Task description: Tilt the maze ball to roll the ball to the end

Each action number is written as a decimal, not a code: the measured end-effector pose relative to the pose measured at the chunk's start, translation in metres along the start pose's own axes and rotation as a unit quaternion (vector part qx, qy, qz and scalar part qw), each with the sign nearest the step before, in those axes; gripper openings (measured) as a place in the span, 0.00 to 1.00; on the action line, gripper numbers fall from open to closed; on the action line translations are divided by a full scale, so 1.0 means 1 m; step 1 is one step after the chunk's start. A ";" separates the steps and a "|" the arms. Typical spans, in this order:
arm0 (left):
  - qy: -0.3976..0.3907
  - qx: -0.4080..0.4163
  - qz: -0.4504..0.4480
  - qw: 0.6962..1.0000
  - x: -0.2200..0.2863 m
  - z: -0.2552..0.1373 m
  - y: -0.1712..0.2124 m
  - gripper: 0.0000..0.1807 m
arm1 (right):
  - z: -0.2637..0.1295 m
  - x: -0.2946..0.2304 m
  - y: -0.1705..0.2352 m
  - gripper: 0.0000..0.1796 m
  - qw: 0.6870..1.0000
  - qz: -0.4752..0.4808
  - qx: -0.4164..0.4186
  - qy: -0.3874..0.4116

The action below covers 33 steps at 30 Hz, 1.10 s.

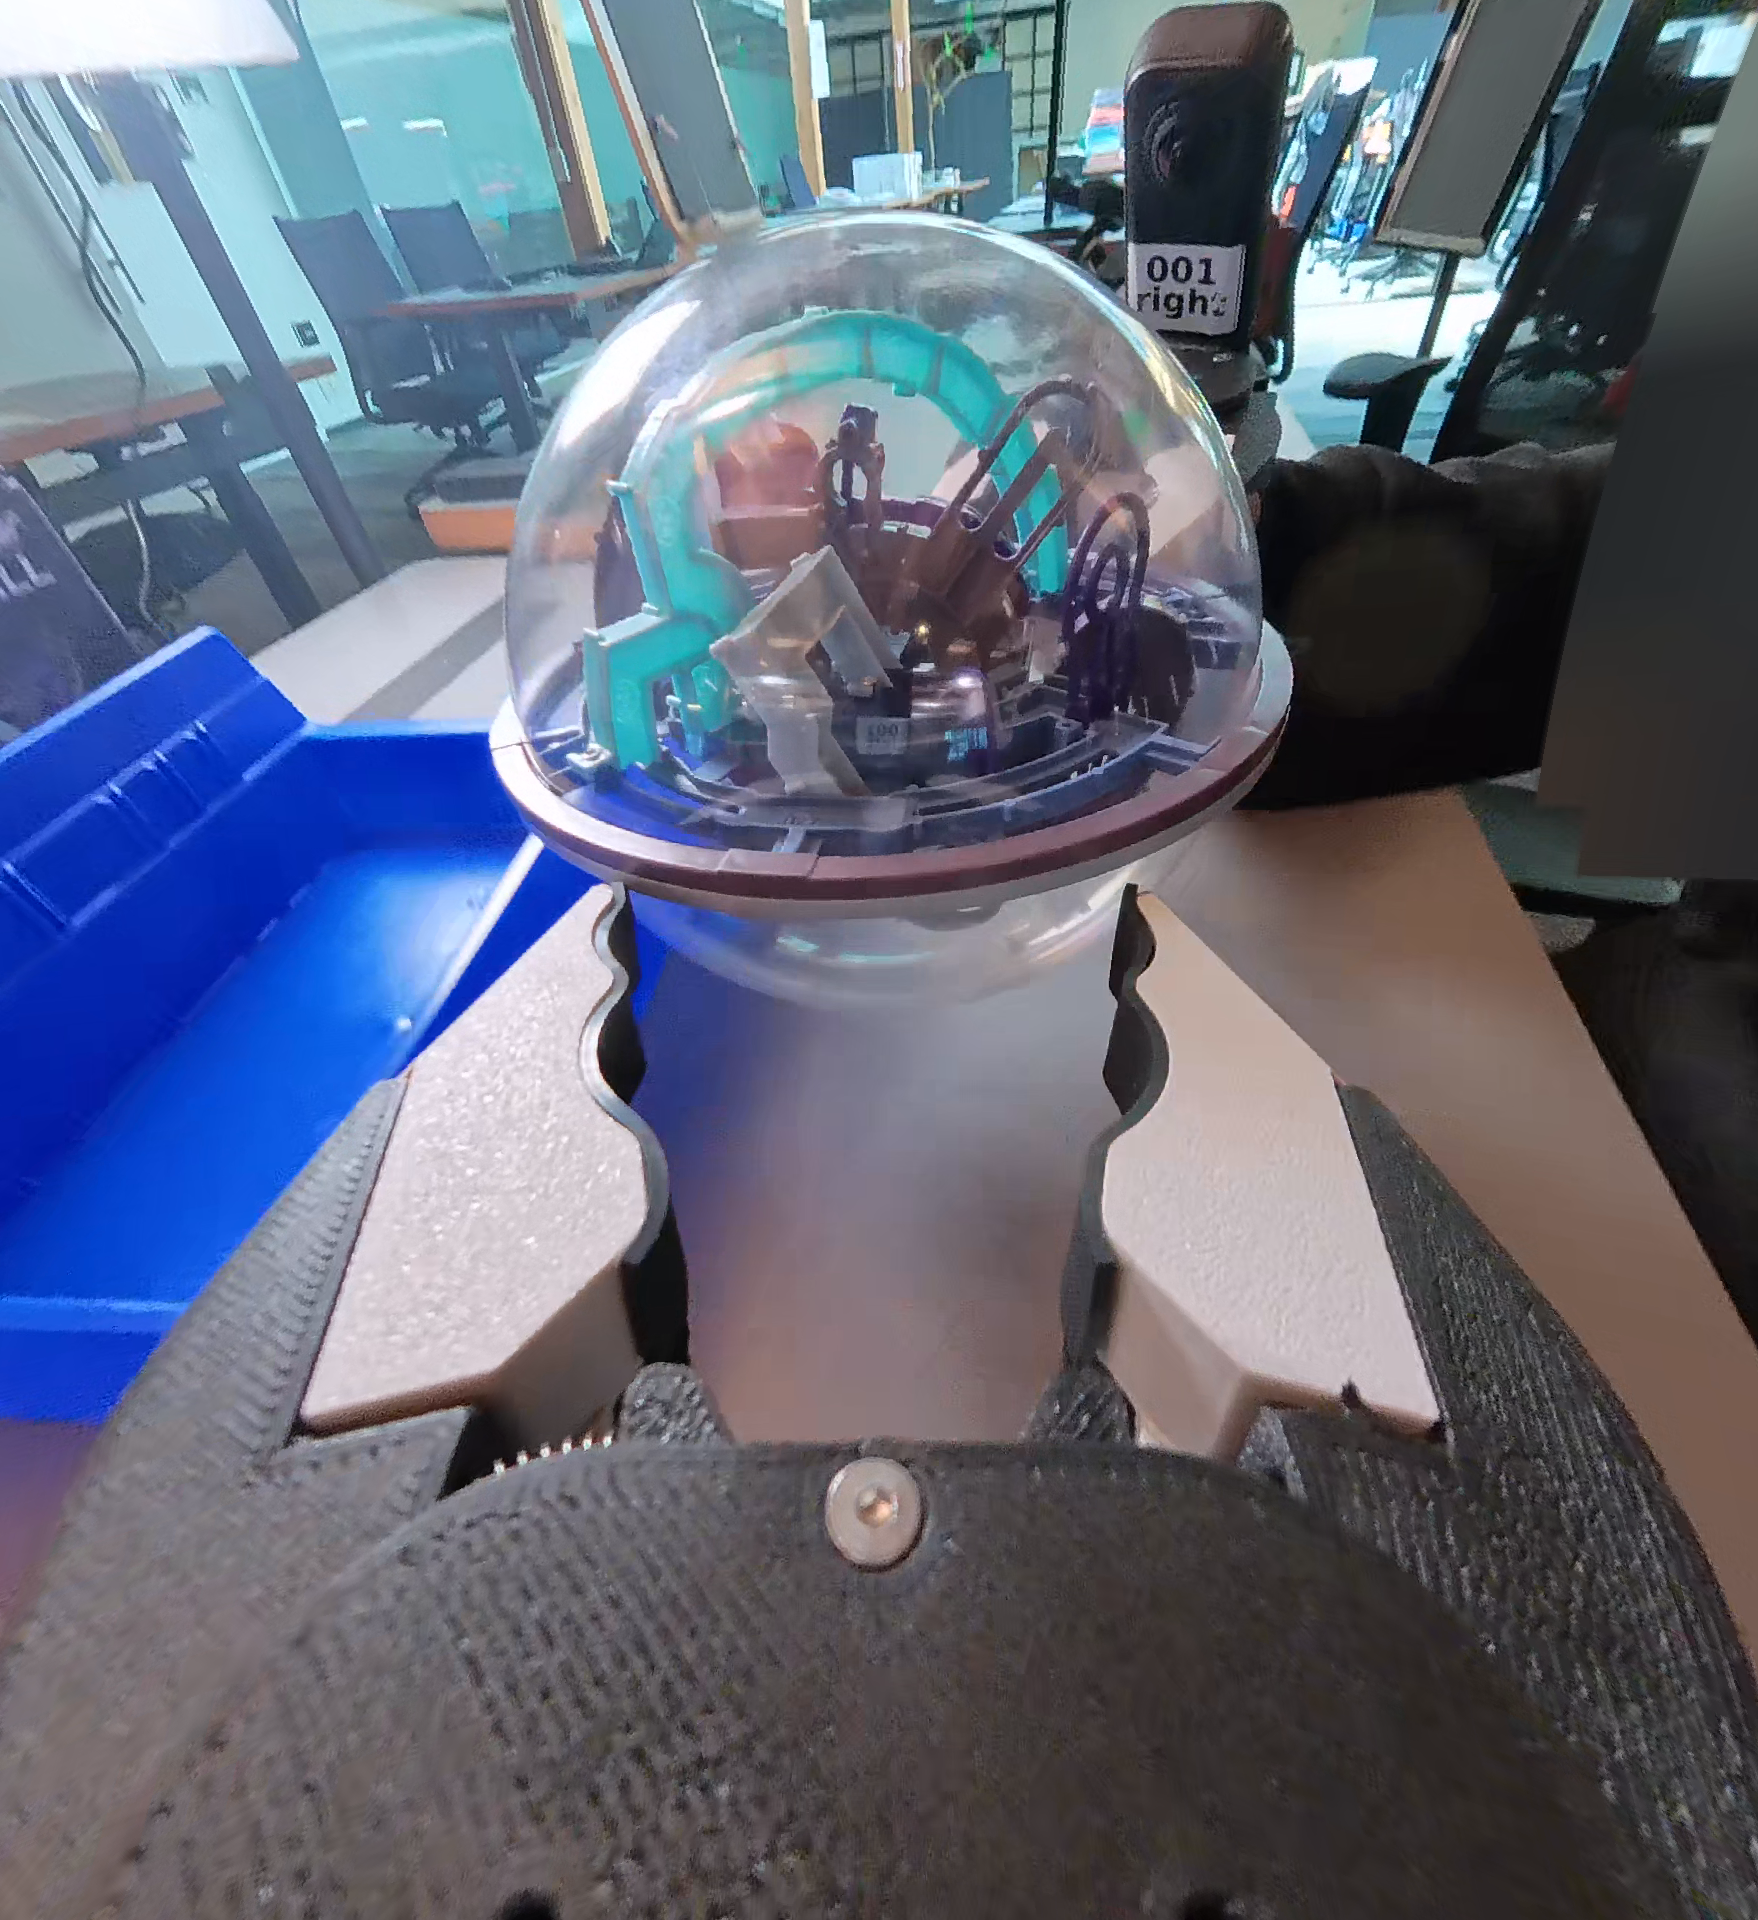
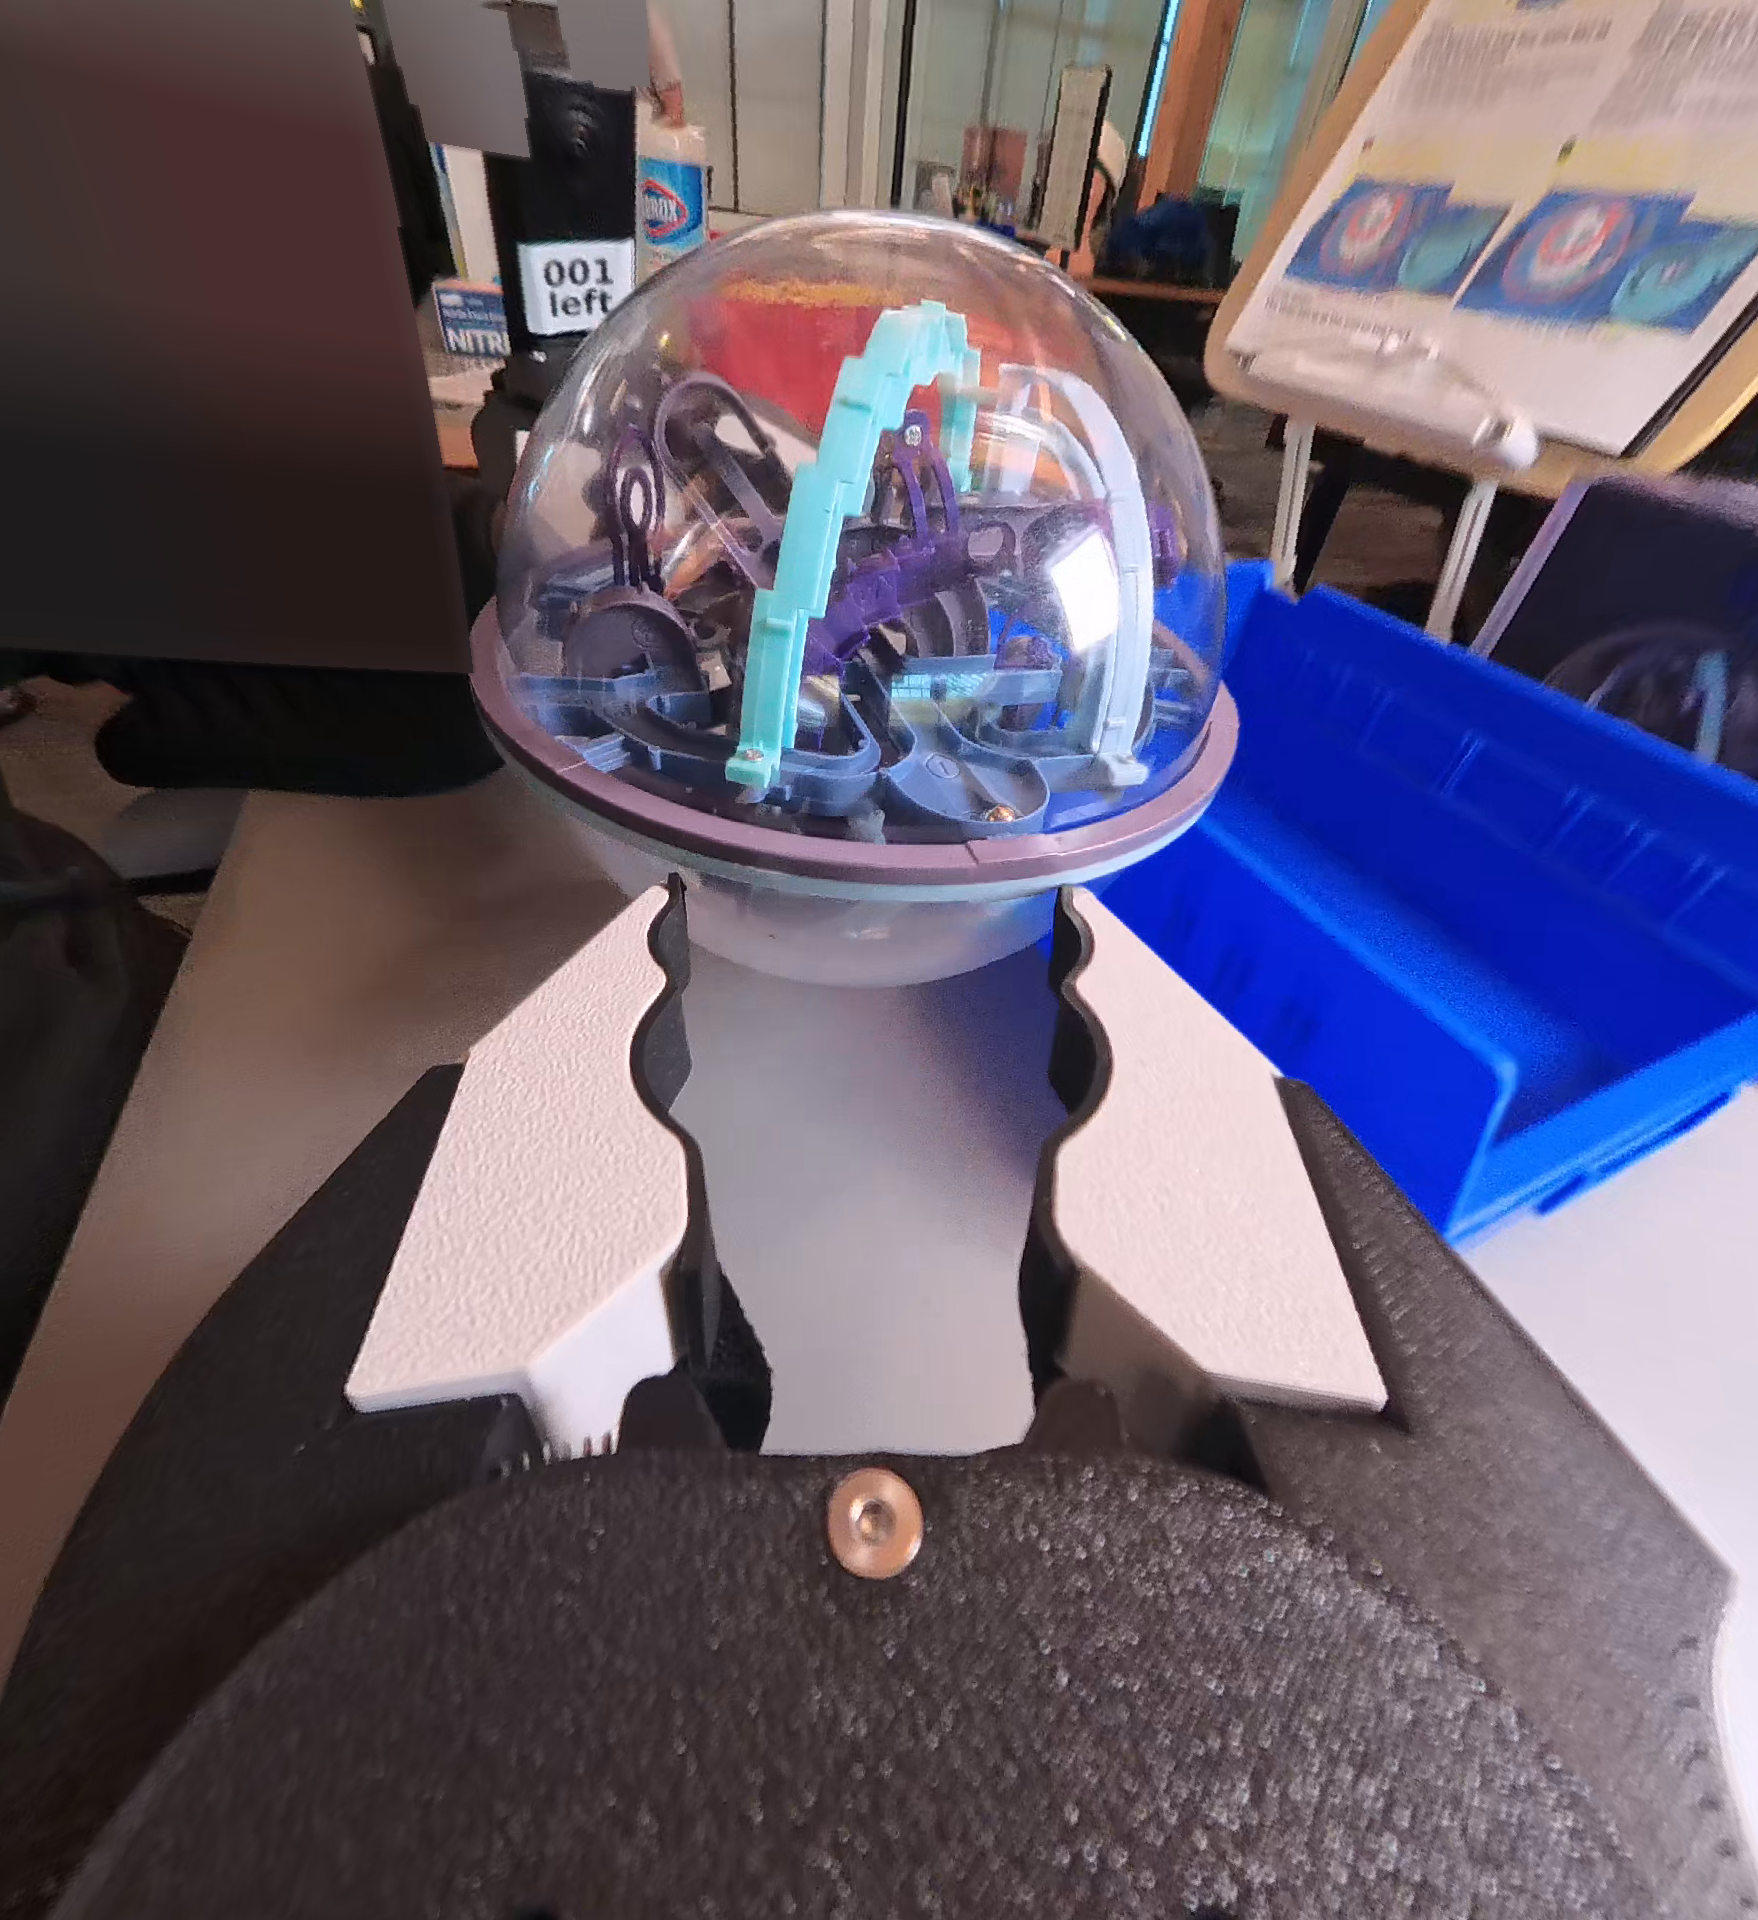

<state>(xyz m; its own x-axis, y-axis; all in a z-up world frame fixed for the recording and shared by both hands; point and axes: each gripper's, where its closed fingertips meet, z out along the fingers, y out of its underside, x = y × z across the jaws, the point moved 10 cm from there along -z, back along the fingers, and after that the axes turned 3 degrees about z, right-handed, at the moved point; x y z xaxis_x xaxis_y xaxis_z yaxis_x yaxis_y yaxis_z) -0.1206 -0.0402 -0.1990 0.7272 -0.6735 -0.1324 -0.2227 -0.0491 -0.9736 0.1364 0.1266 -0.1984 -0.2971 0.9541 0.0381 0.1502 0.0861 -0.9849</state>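
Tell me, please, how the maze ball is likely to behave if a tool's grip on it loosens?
The maze ball is round and smooth, so it would probably slip and roll. Its clear shell looks rigid, likely light for its size. The rim may help: both tools' fingers sit under it.

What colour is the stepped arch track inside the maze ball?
Turquoise. The stepped arch track in the maze ball shows best in the right wrist view.

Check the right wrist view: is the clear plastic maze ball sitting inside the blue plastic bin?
No, the clear plastic maze ball sits outside the blue plastic bin.
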 end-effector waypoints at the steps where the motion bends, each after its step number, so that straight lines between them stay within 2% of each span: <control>1: -0.002 0.003 0.002 1.000 -0.001 -0.001 -0.007 0.50 | -0.002 0.001 -0.009 0.38 1.000 -0.009 0.006 0.001; 11: -0.008 0.051 0.022 0.998 -0.023 -0.020 -0.107 0.51 | -0.020 0.010 -0.128 0.38 0.995 -0.076 0.067 -0.002; 19: -0.007 0.054 0.040 0.998 -0.035 -0.043 -0.189 0.51 | -0.028 0.004 -0.214 0.39 0.989 -0.114 0.091 0.007; 24: -0.005 0.054 0.047 0.997 -0.036 -0.056 -0.223 0.51 | -0.030 -0.004 -0.246 0.39 0.987 -0.123 0.102 0.011; 33: -0.009 0.054 0.076 0.996 -0.027 -0.070 -0.262 0.51 | -0.037 -0.019 -0.276 0.39 0.981 -0.147 0.124 0.017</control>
<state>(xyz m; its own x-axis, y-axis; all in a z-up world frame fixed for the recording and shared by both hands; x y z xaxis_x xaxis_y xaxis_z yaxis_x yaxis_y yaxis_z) -0.1276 -0.0612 0.0724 0.7018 -0.6542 -0.2818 -0.2603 0.1327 -0.9564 0.1355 0.0951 0.0788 -0.2619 0.9075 0.3284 -0.1720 0.2909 -0.9412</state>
